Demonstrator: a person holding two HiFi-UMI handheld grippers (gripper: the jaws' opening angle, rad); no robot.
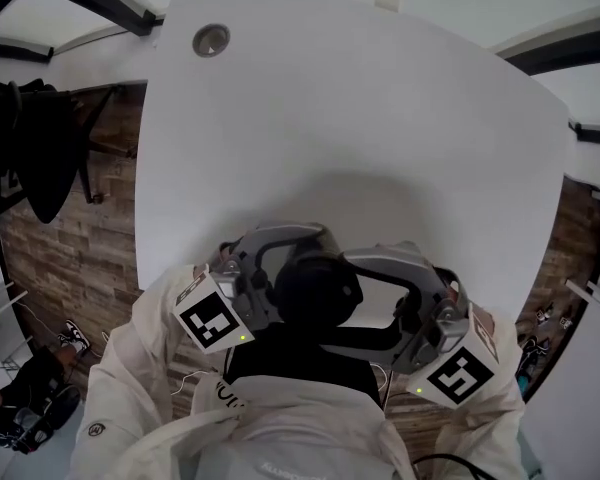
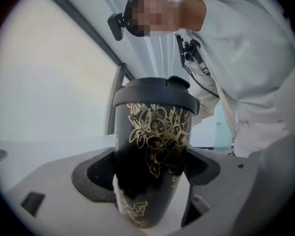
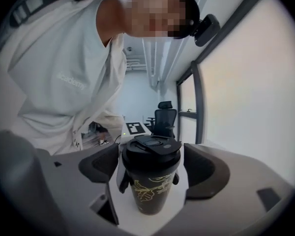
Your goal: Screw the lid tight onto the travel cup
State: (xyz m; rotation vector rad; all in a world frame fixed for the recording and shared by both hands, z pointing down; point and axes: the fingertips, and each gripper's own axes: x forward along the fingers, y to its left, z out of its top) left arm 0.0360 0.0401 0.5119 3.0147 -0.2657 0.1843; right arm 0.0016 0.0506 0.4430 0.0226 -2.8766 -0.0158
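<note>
Cup (image 2: 152, 146) by table (image 1: 360, 118) near edge | left claw (image 2: 150, 173) clamps its body | right claw (image 3: 155, 168) spread round lid (image 3: 151, 149), gaps either side

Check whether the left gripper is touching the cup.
Touching. In the left gripper view, the left gripper has both pads pressed against the cup, below the lid.

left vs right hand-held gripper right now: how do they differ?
Grip: the left hand-held gripper is clamped on the cup body; the right hand-held gripper is open, with its pads clear of the lid on either side.
Height: the left hand-held gripper holds below the lid; the right hand-held gripper is roughly level with the lid.
Shared: both have the cup between their jaws, from opposite sides.
</note>
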